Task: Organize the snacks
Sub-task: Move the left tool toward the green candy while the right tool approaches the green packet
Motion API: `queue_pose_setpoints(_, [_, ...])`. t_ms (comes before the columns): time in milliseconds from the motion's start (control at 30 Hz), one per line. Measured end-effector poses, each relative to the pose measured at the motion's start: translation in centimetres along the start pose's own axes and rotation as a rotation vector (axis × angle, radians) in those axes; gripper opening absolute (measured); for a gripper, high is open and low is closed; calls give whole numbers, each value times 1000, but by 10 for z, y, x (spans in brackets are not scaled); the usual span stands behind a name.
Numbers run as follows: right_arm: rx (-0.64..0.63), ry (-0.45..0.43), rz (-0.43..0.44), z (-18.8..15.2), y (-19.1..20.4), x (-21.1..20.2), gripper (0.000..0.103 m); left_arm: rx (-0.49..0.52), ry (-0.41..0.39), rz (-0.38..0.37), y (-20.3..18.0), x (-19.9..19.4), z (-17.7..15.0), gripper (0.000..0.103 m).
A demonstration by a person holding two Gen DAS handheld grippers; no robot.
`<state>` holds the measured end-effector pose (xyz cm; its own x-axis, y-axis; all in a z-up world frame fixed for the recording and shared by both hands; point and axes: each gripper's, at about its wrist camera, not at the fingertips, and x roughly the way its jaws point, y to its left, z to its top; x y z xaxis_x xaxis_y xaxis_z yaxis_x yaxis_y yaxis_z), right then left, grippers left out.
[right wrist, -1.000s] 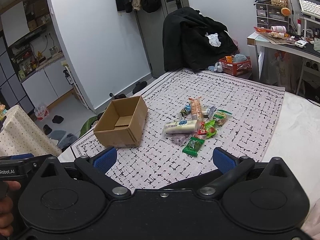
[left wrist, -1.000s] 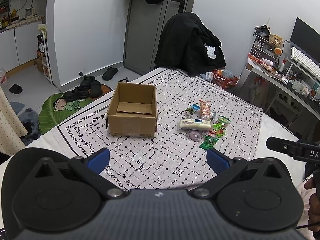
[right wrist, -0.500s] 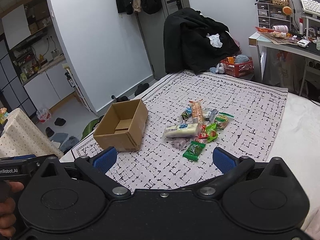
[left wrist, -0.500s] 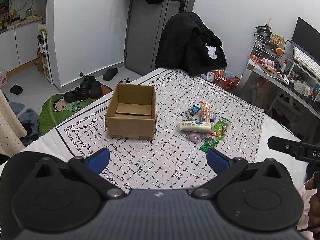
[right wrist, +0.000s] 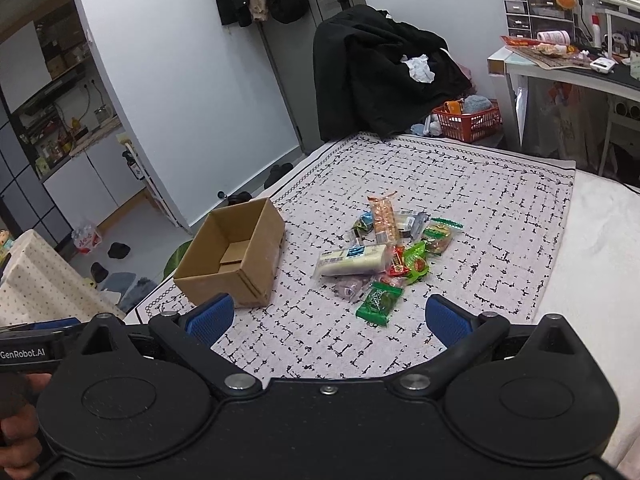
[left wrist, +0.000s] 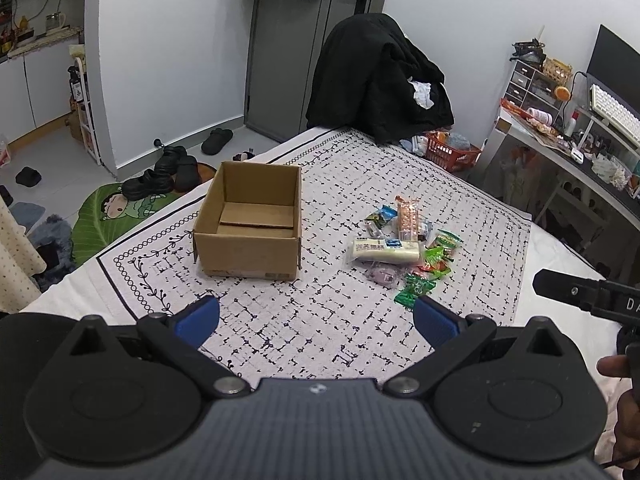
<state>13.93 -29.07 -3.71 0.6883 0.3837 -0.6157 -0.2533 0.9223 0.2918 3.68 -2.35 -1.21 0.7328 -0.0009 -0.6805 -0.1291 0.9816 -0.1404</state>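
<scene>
Left wrist: one cardboard box (left wrist: 249, 227), one snack pile (left wrist: 406, 246).

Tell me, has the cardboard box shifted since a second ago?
No. The cardboard box sits at the same spot by the looped border of the patterned cloth.

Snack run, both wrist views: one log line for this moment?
left gripper open, holding nothing | right gripper open, holding nothing | cardboard box holds no snacks | snack pile on cloth beside box

black coat on chair (left wrist: 380, 80), red basket (right wrist: 468, 118), shoes (left wrist: 160, 176), desk w/ keyboard (left wrist: 612, 106)
</scene>
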Motion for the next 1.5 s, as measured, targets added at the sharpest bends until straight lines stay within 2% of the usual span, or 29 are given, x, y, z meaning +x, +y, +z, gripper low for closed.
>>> queue_pose_setpoints(900, [88,45,2,5,-48,65,103,21,66,7,-49,73,13,103])
queue_pose_setpoints(1033, [138,57,26,6,-61,78,103,17,82,13,-55,88,16,102])
queue_pose_setpoints(1300, [211,85,14,5,-79,107,102,2,123,9,-68,122,19,101])
queue_pose_setpoints(1333, [223,92,15,5,-82,111,101,2,128,4,-70,126,19,101])
queue_pose_setpoints(1400, [246,105,26,5,-86,118,92,0,136,-8,-74,135,18,99])
queue_pose_setpoints(1500, [273,137,31,7,-91,133,81,-11,158,-26,-80,152,16,91])
